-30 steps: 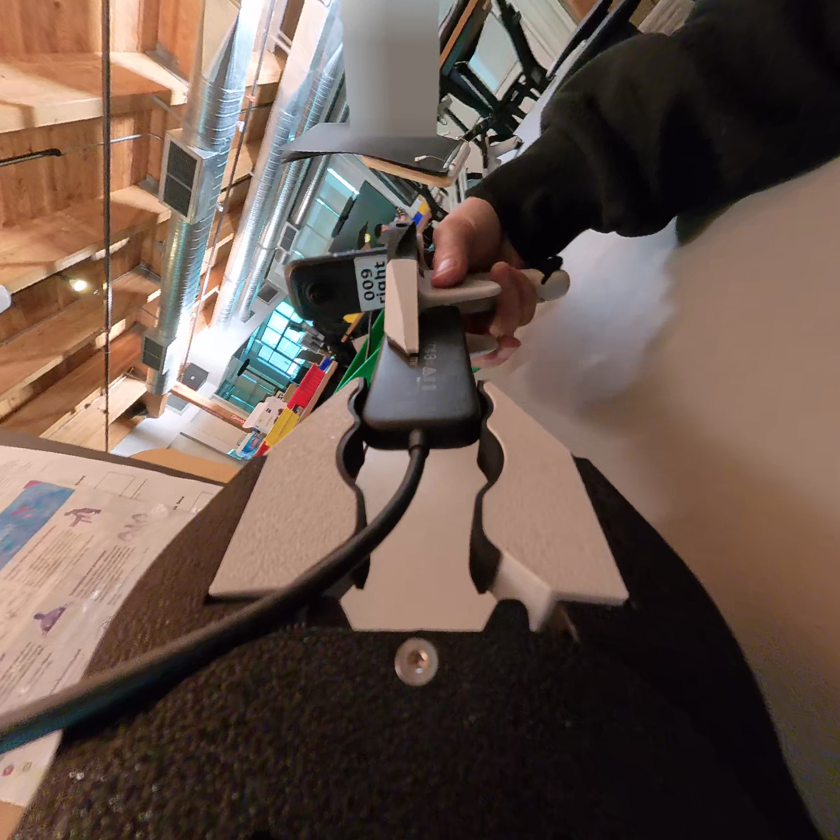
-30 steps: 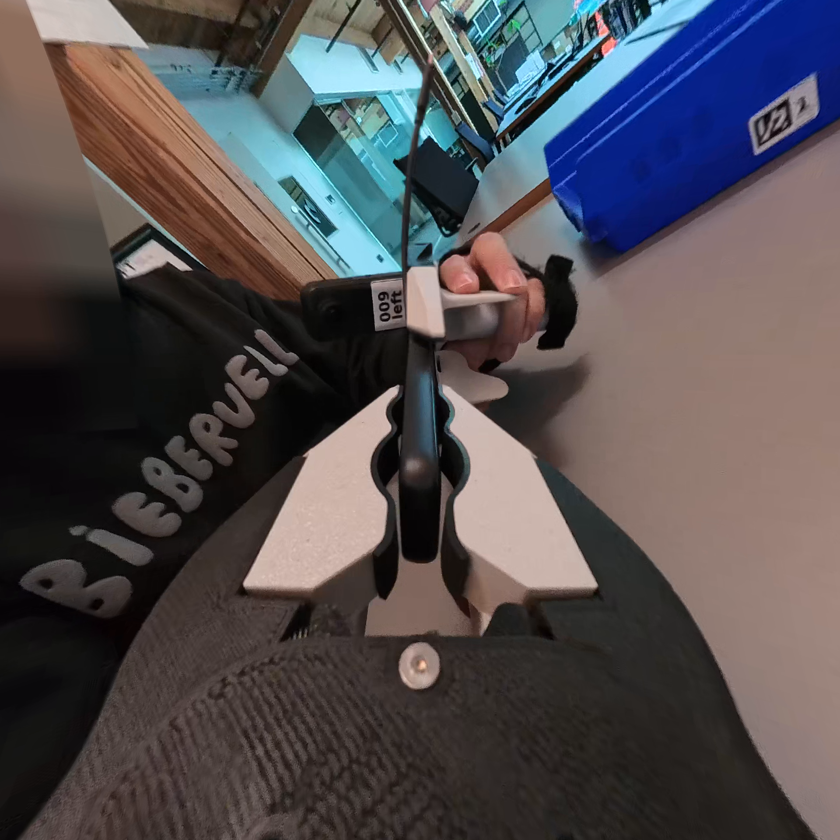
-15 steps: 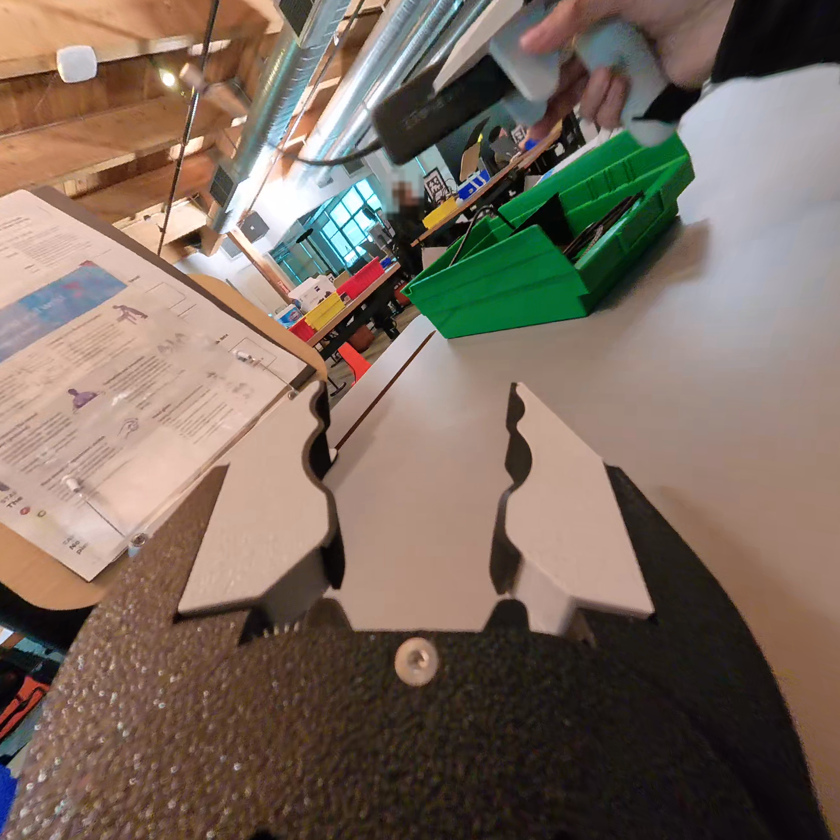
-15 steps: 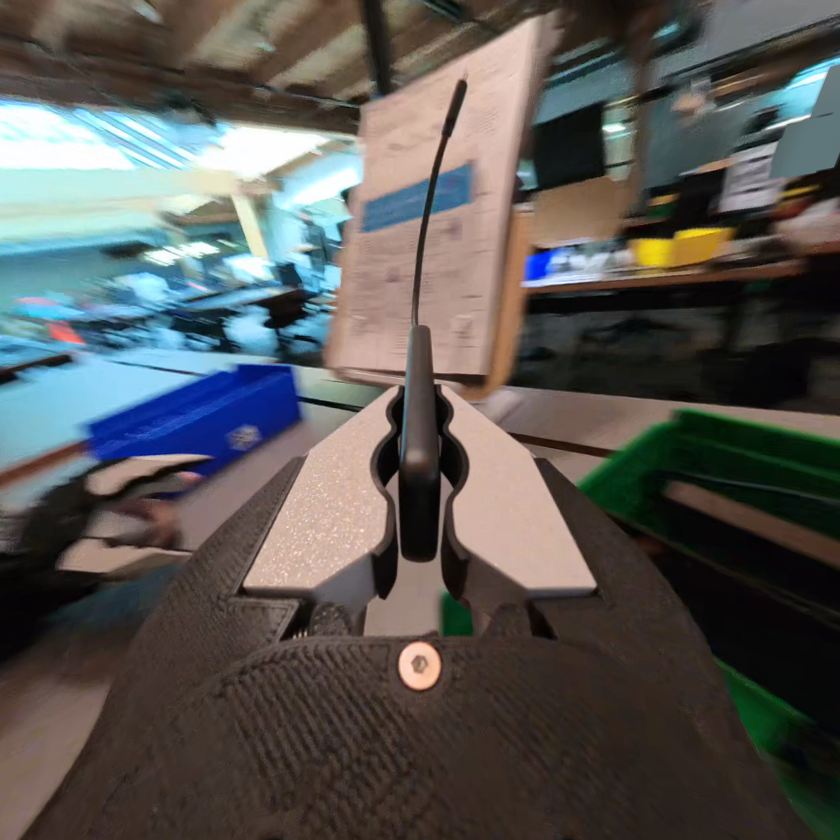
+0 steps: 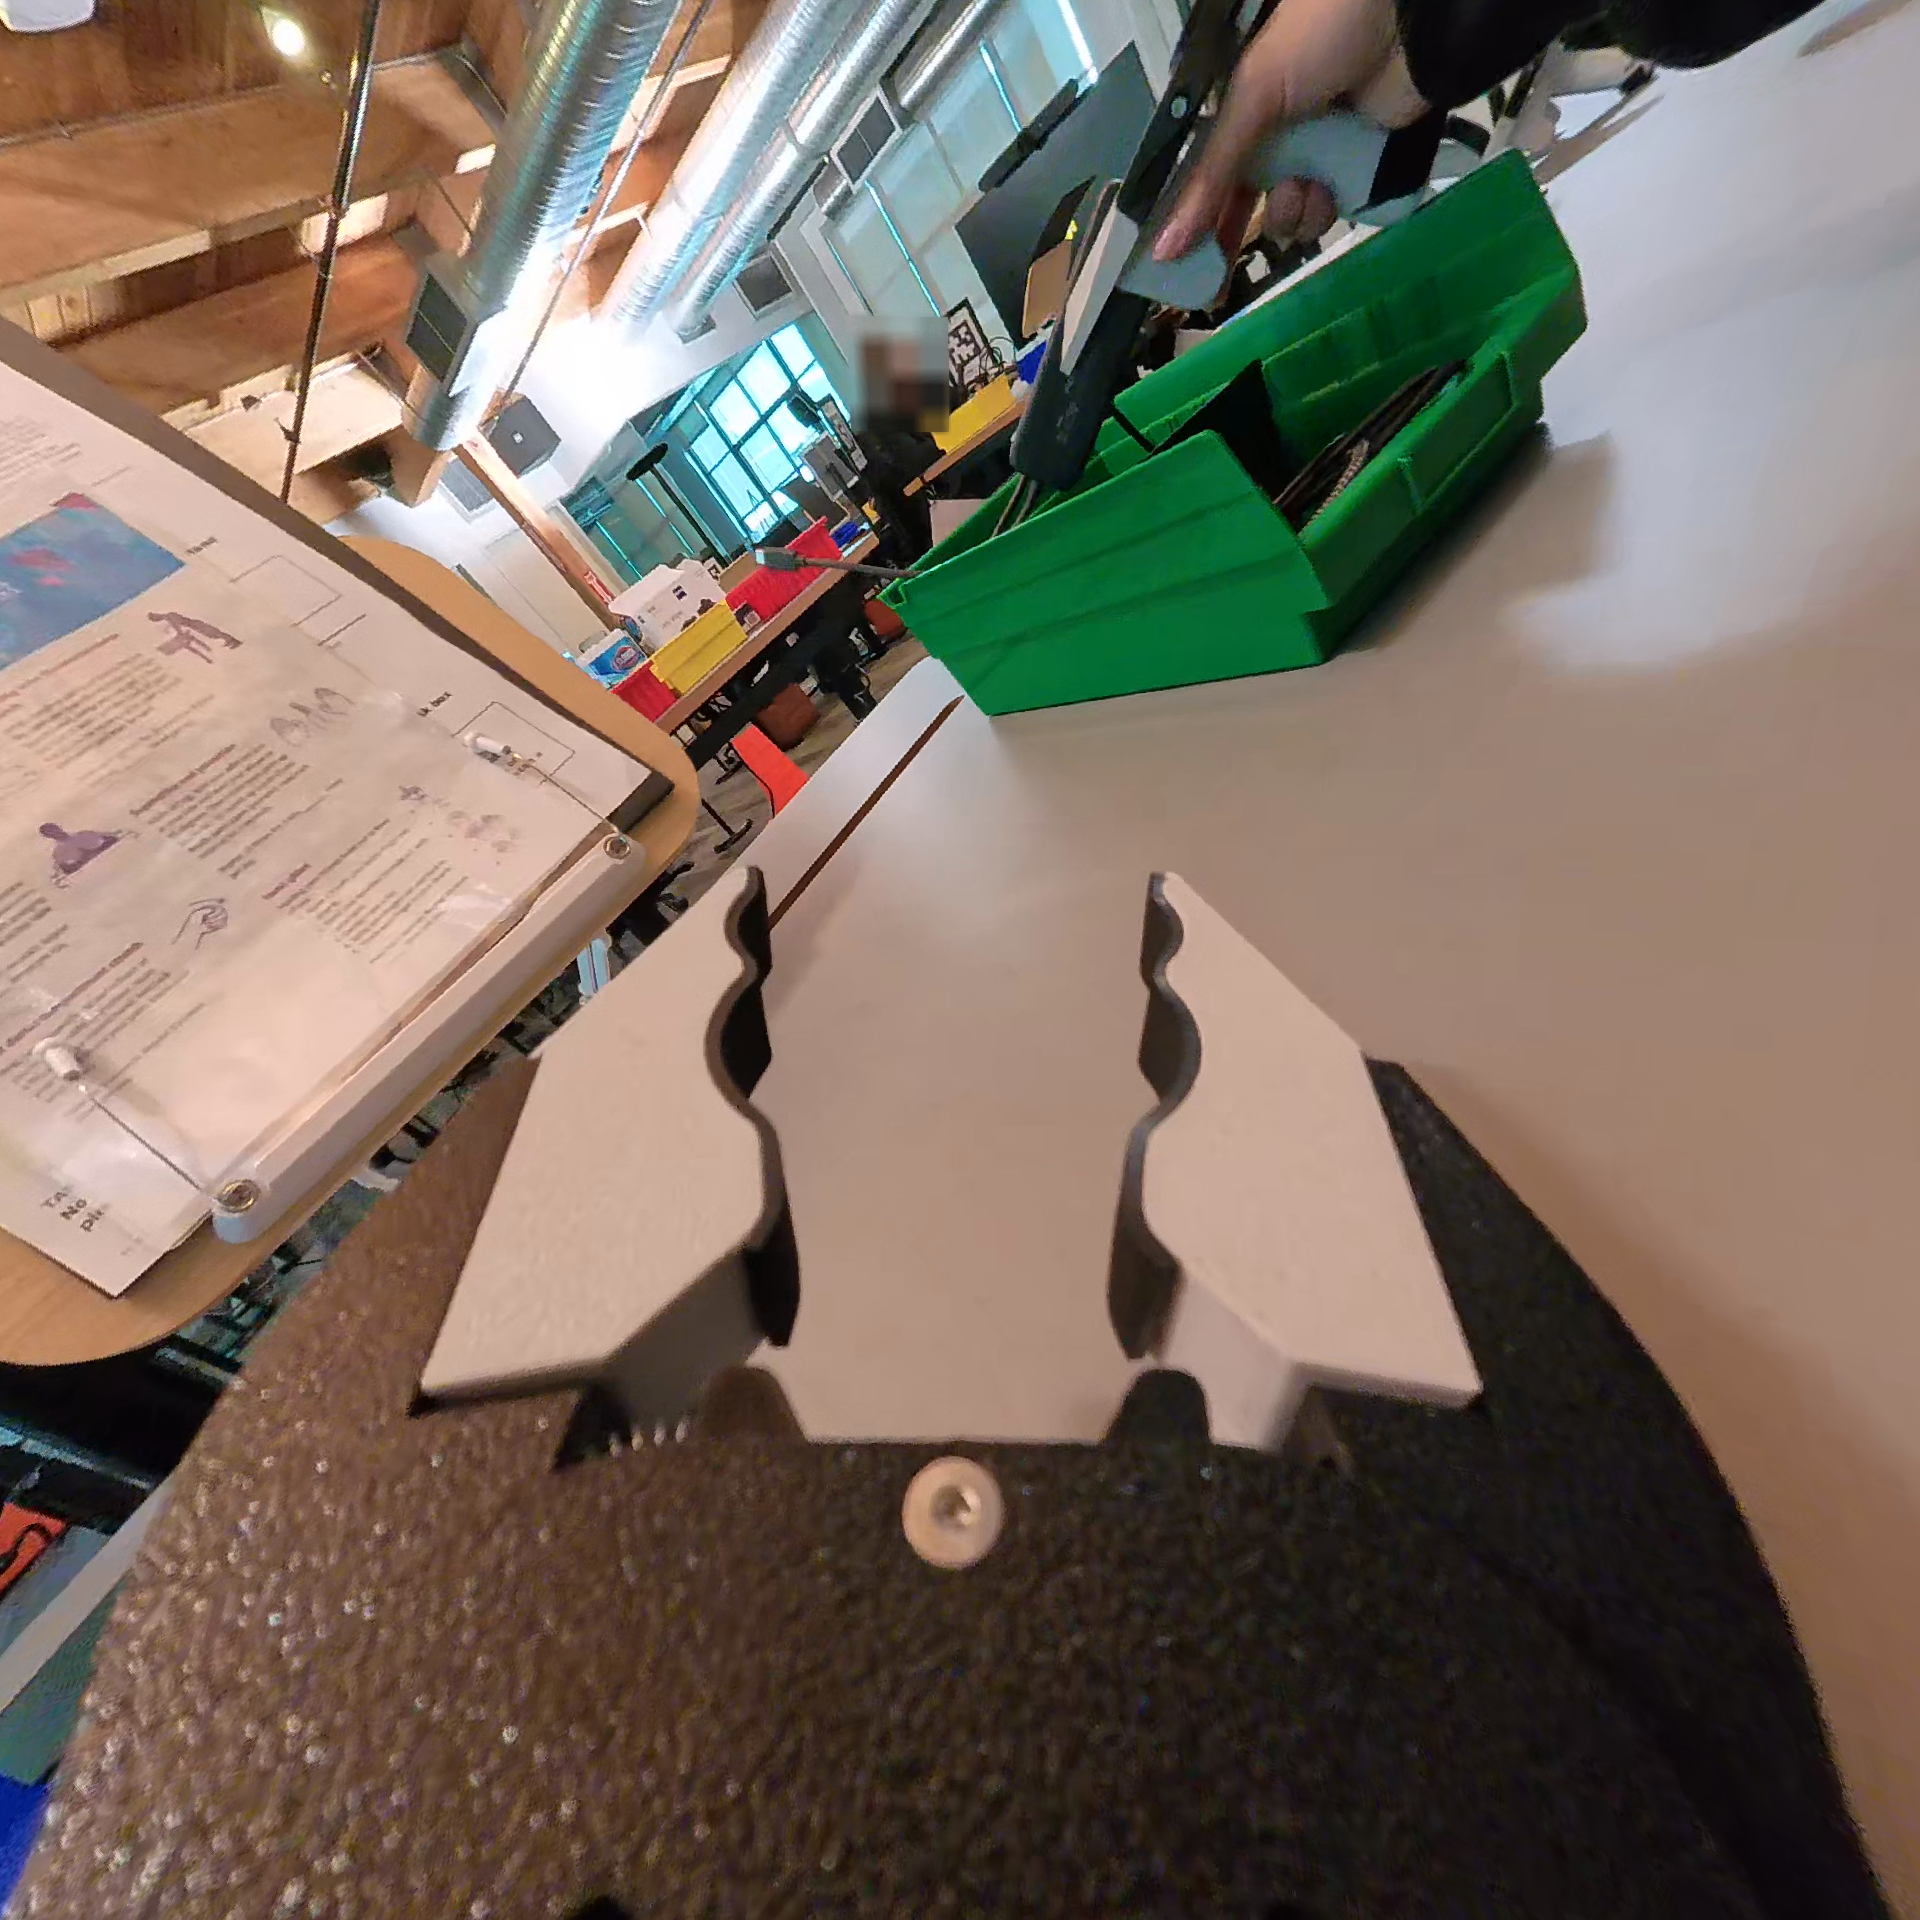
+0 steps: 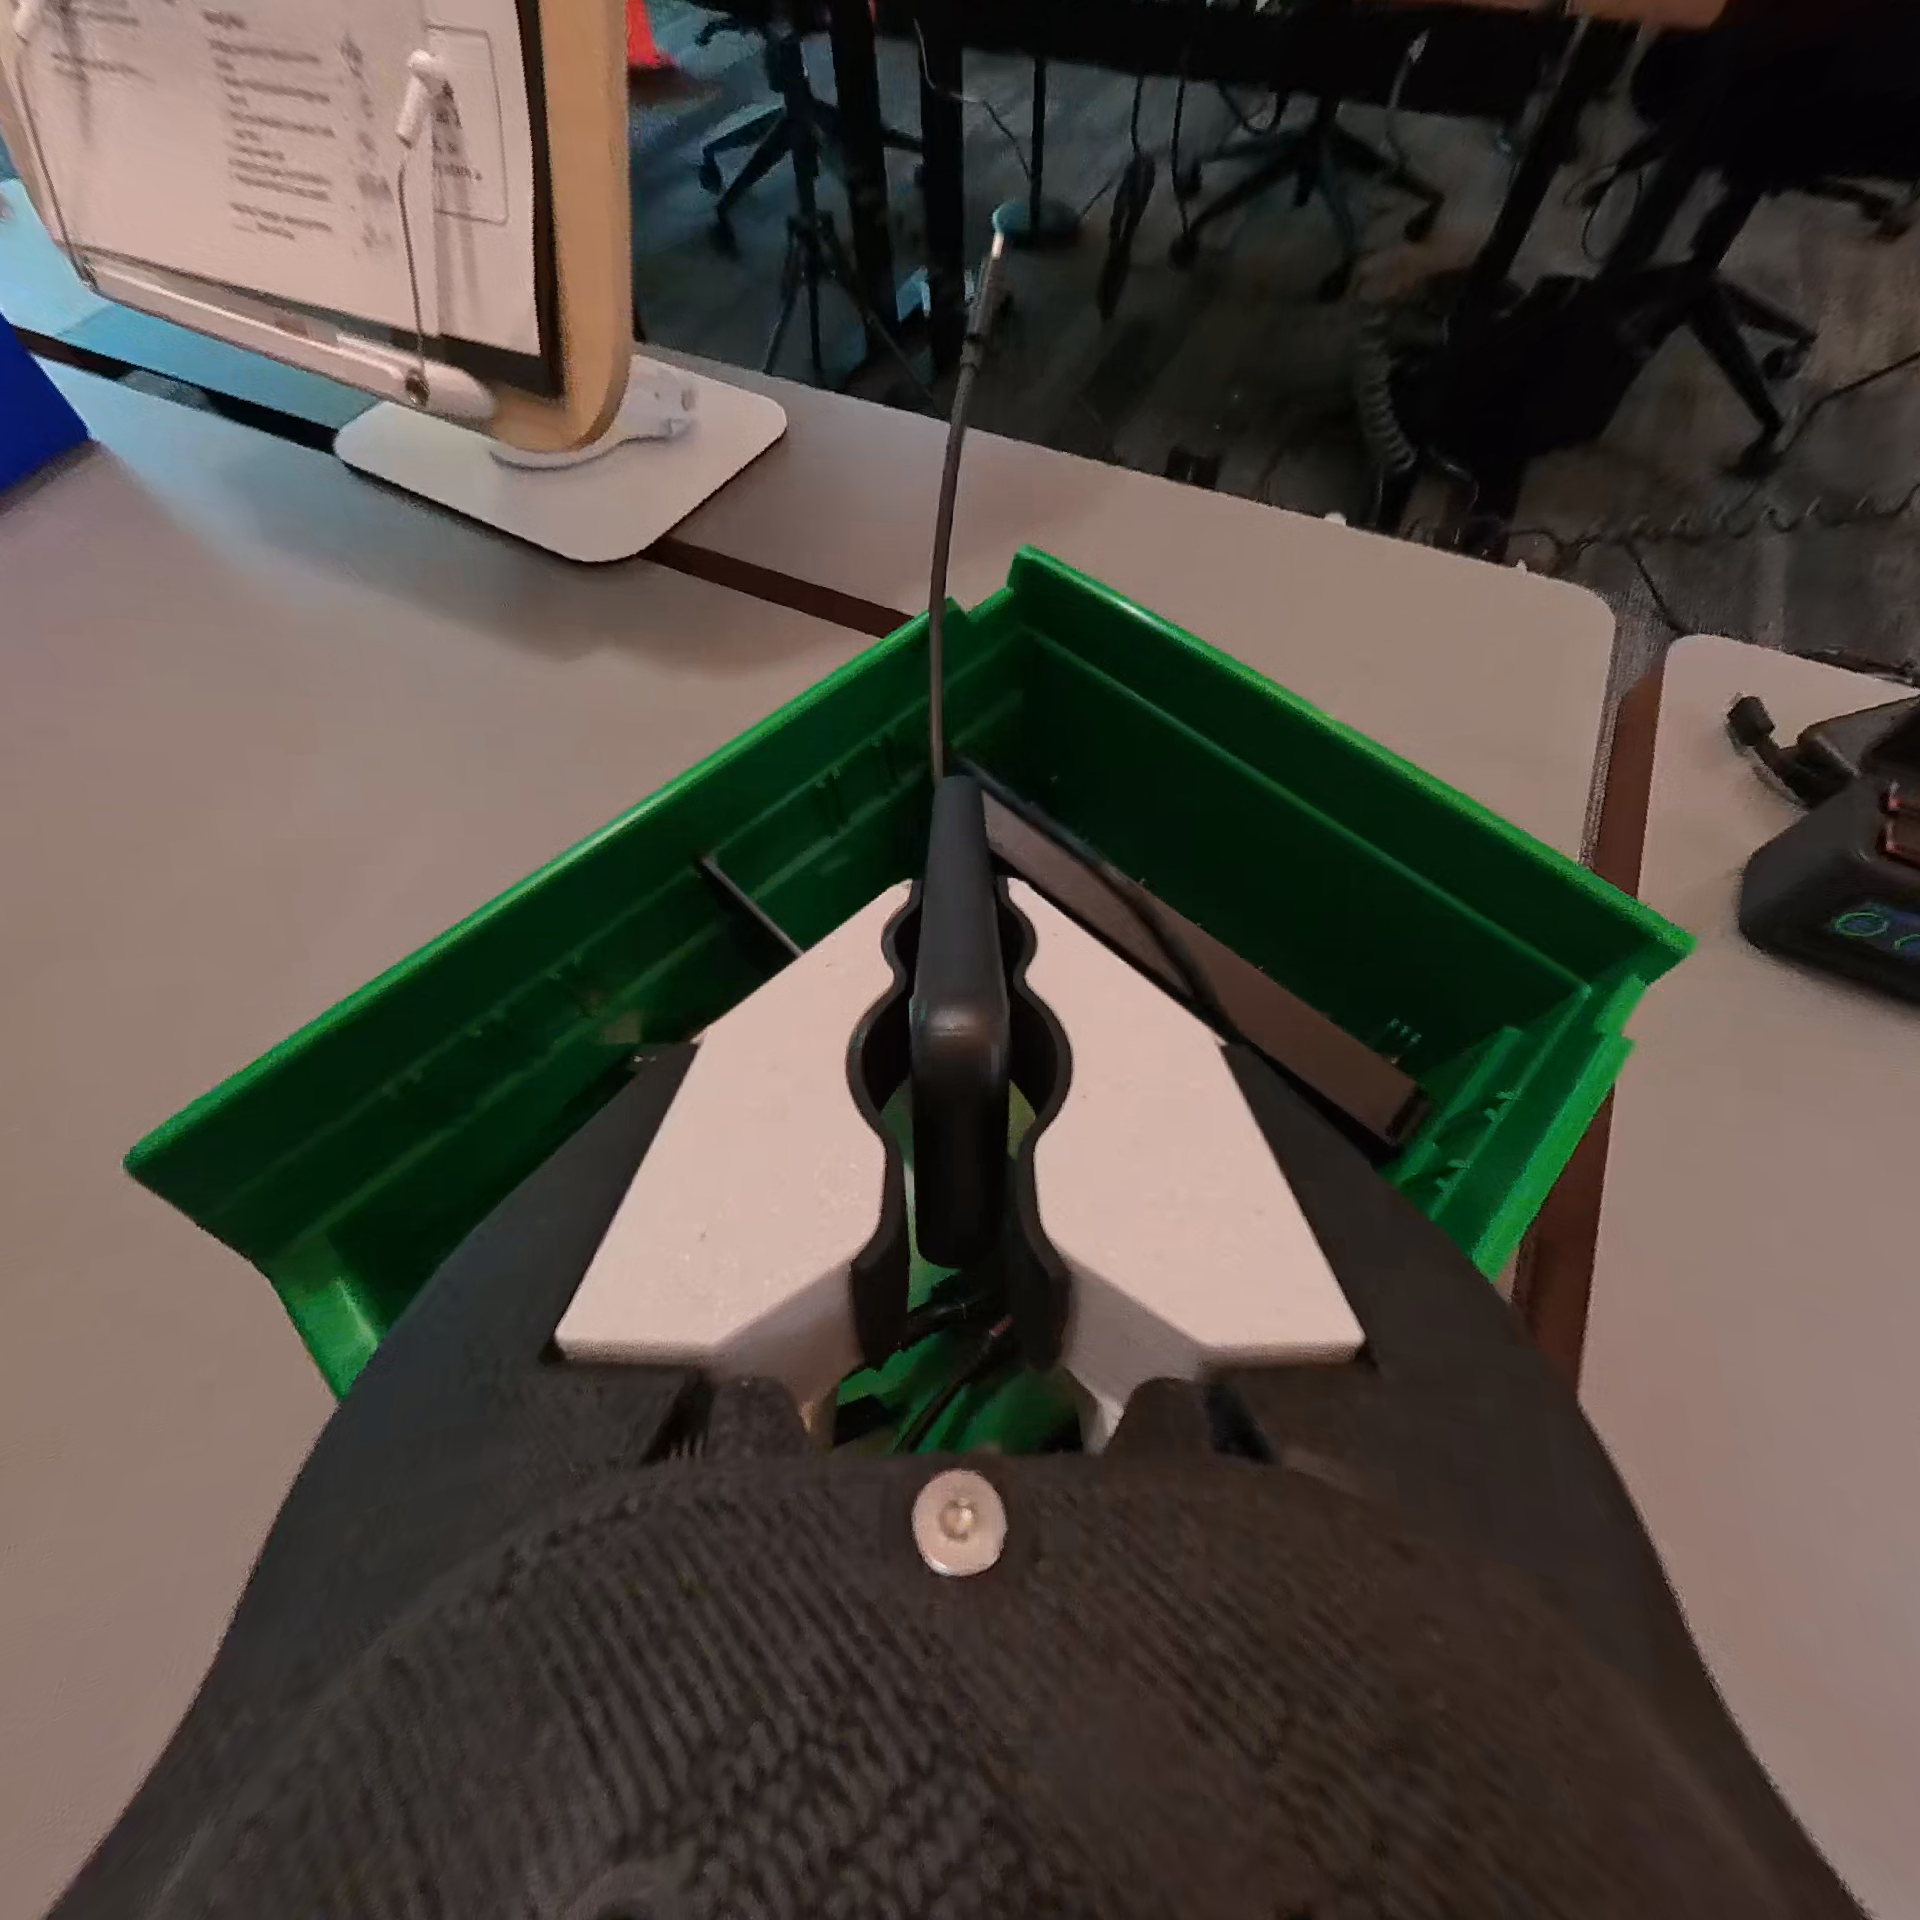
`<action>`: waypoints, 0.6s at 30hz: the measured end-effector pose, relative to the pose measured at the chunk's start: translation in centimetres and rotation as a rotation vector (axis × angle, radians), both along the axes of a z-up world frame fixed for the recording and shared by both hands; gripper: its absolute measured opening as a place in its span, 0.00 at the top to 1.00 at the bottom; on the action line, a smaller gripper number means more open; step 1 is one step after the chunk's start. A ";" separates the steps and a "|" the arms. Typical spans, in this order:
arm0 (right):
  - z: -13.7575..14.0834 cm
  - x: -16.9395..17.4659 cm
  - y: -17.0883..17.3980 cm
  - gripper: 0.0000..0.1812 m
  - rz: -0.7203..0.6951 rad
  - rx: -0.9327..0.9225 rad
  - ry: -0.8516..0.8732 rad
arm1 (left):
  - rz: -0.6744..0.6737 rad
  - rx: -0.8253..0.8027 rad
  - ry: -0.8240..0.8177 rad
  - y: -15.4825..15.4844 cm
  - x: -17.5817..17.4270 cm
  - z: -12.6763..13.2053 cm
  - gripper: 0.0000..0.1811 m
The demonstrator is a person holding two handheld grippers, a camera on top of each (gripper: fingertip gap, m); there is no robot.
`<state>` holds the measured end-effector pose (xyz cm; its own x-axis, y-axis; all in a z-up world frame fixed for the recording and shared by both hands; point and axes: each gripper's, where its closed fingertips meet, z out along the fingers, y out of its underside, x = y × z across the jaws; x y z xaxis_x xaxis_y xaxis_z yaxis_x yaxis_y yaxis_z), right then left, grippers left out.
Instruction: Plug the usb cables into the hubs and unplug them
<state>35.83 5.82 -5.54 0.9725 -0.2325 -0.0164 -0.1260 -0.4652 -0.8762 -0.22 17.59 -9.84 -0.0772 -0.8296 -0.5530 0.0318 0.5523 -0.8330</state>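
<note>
hub (image 6: pixel 958 1049): no cable plugged in it, own lead sticks out past the bin (image 6: pixel 1299 821) | held over the bin, clamped between right gripper (image 6: pixel 961 1039) fingers | left gripper (image 5: pixel 951 1101): fingers apart, empty, above table (image 5: pixel 1558 935) | progress: looks like unplugging is done and hub goes to the bin; other hubs cannot tell

There were two grippers (image 5: pixel 956 1091) (image 6: pixel 961 1091), one black hub (image 6: pixel 958 997), one green bin (image 6: pixel 1299 831), one instruction stand (image 6: pixel 561 447).
</note>
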 end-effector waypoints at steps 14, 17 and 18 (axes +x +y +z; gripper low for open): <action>-1.4 3.6 -6.1 0.61 -0.380 -0.295 -0.135 | -0.003 -0.011 0.003 0.1 0.1 -0.1 0.63; -1.3 -1.2 -8.0 0.57 -0.384 -0.198 -0.148 | 0.002 -0.021 0.004 0.3 0.1 0.0 0.63; -1.3 -2.8 -9.2 0.57 -0.405 -0.161 -0.178 | 0.003 -0.020 0.006 0.3 0.1 -0.1 0.62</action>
<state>33.04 -3.38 -6.84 0.7875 -0.5795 0.2099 -0.1794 -0.5413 -0.8215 -0.16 17.90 -9.91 -0.0783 -0.8408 -0.5357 0.0249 0.5355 -0.8441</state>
